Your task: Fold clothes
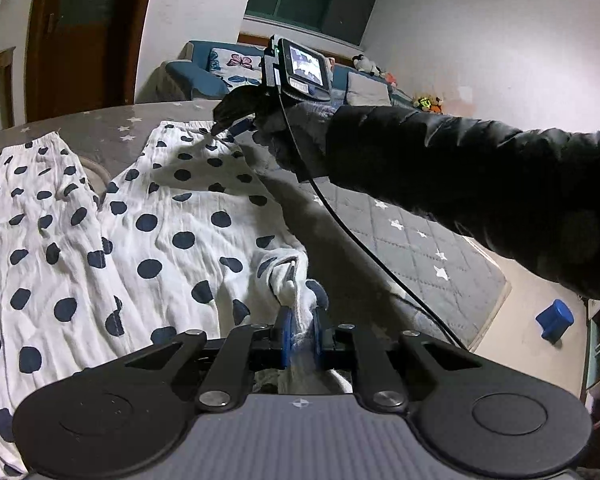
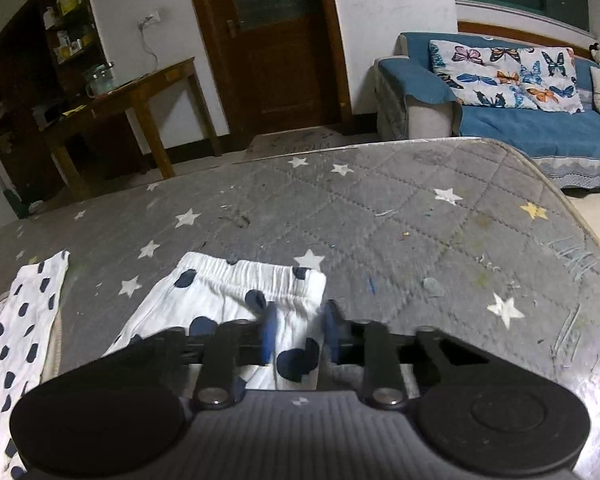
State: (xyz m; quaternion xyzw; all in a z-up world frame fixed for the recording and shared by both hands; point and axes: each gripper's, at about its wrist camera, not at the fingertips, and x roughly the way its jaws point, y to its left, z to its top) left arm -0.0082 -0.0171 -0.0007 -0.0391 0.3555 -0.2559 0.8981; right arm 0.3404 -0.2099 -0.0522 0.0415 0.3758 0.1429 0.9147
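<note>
- Left wrist view: polka-dot trousers (image 1: 148, 216), white with dark spots, lay spread on the grey star-print mattress (image 1: 412, 236), both legs running away from the camera toward their elastic cuffs.
- Left gripper (image 1: 302, 334) had its blue jaws closed on a bunched wad of the trousers' near edge; cloth rose out of the pinch in a twisted ridge.
- The right gripper (image 1: 236, 126), carried by a gloved hand (image 1: 288, 140) in a dark sleeve (image 1: 480, 184), sat at the far cuff of the right-hand leg. From here I could not tell whether it had hold of the cloth.
- Right wrist view: the right gripper (image 2: 298, 334) hovered over the gathered elastic cuff (image 2: 256, 276); jaws stood apart with fabric showing between them, nothing clamped. Frame blurred near the fingers.
- Second leg (image 2: 24, 312) lay to the left, apart from the first, mattress (image 2: 380, 208) bare between them.
- Handling judgement: thin, crinkled, light cloth, limp and quick to bunch; not fragile, not slippery. Best held at the elastic cuff or waistband edge, where the gathered hem gives a thicker bite.
</note>
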